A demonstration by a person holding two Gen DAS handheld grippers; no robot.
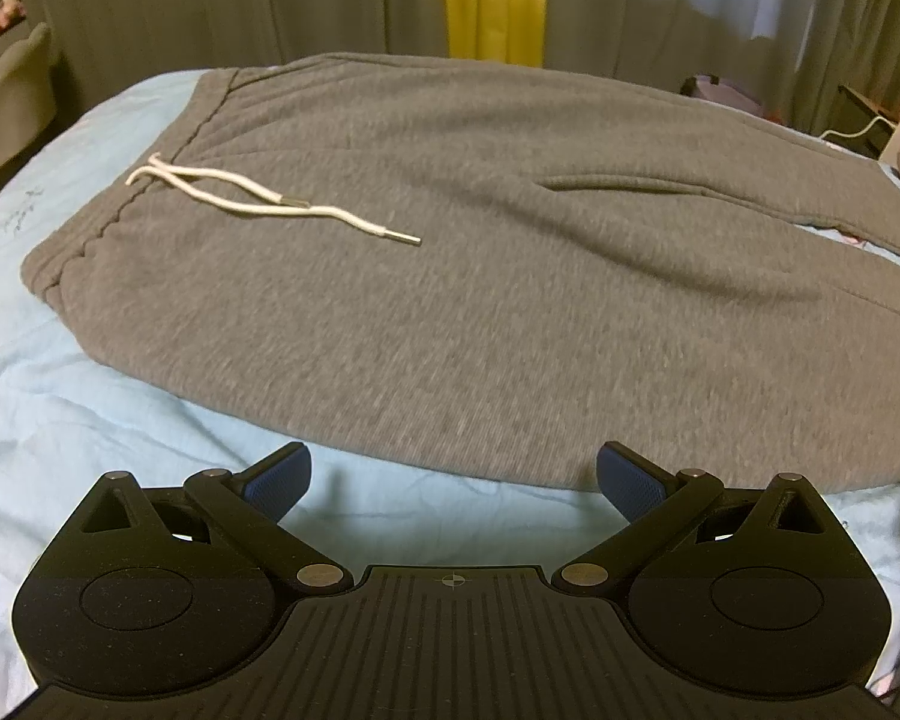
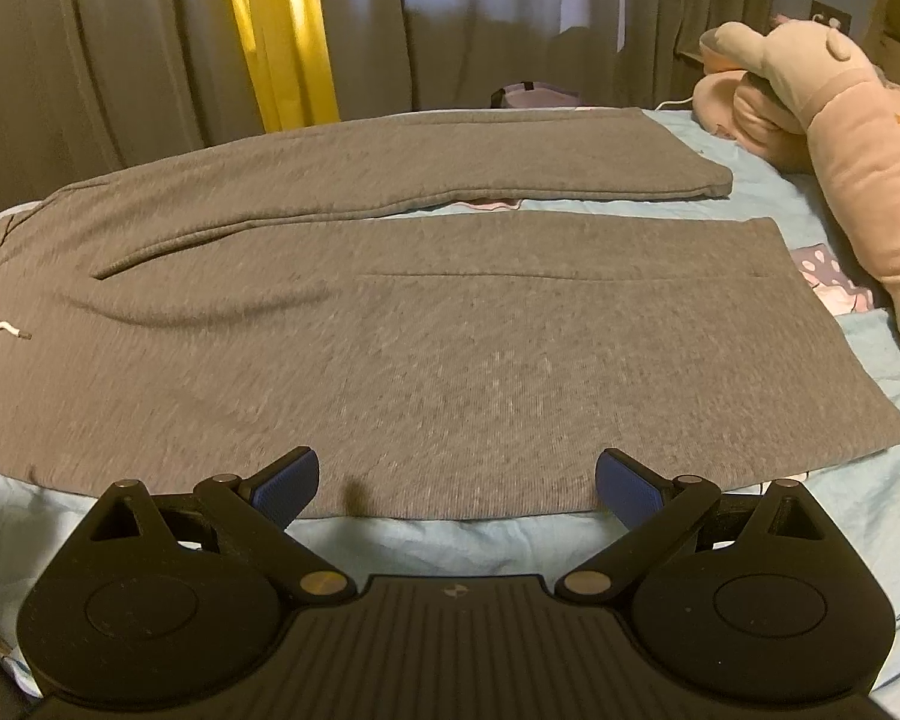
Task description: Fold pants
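Note:
Grey sweatpants lie flat on a light blue bed sheet, waistband to the left with a white drawstring across it. The right wrist view shows both legs stretched to the right, side by side, cuffs near a plush toy. My left gripper is open just short of the near edge of the pants at the hip, with nothing between its blue pads. My right gripper is open over the near edge of the closer leg, also holding nothing.
A large pink plush toy lies at the bed's right end, close to the cuffs. Grey and yellow curtains hang behind the bed. A chair stands off the far left corner.

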